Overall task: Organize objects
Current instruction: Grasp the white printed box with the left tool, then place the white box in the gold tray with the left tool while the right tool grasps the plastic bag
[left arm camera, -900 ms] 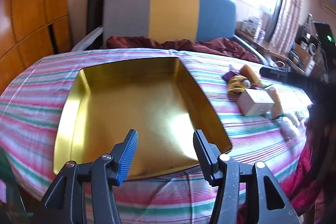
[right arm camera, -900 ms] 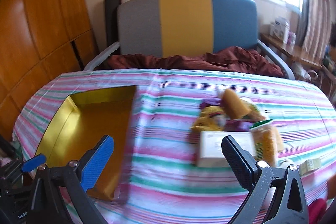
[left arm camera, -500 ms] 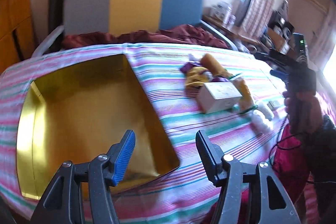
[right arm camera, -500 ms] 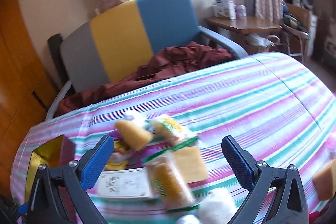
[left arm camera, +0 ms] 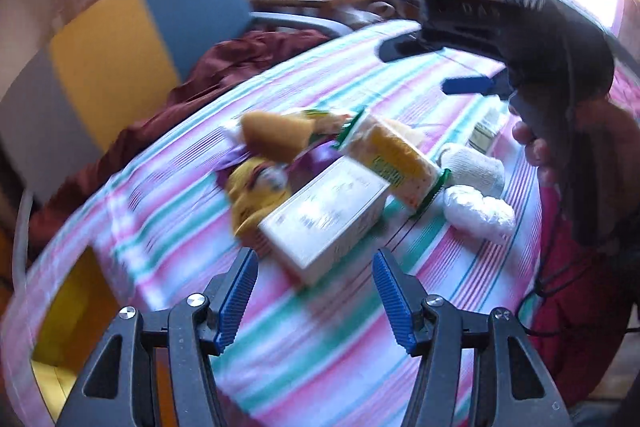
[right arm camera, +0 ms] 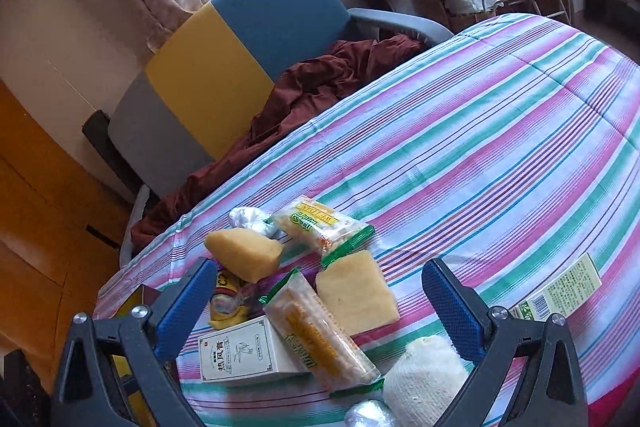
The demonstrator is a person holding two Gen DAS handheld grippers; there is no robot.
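Your striped tablecloth [right arm camera: 460, 131] fronts a tricolour chair [right arm camera: 240, 39]; the gold tin [left arm camera: 68, 311] shows nothing inside; your left gripper [left arm camera: 314, 291] and right gripper [right arm camera: 320, 303] both gape, released.

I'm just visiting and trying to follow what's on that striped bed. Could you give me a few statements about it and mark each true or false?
1. Both grippers hold nothing. True: the left gripper and the right gripper stand open over the pile.
2. The white box lies on the striped cover. True.
3. The snack packet with green ends is already in the gold tin. False: it lies on the cover, leaning on the white box.
4. The chair behind the bed is red all over. False: its back is grey, yellow and blue.
5. The small green-printed box sits on top of the pile. False: it lies apart, off to the right.
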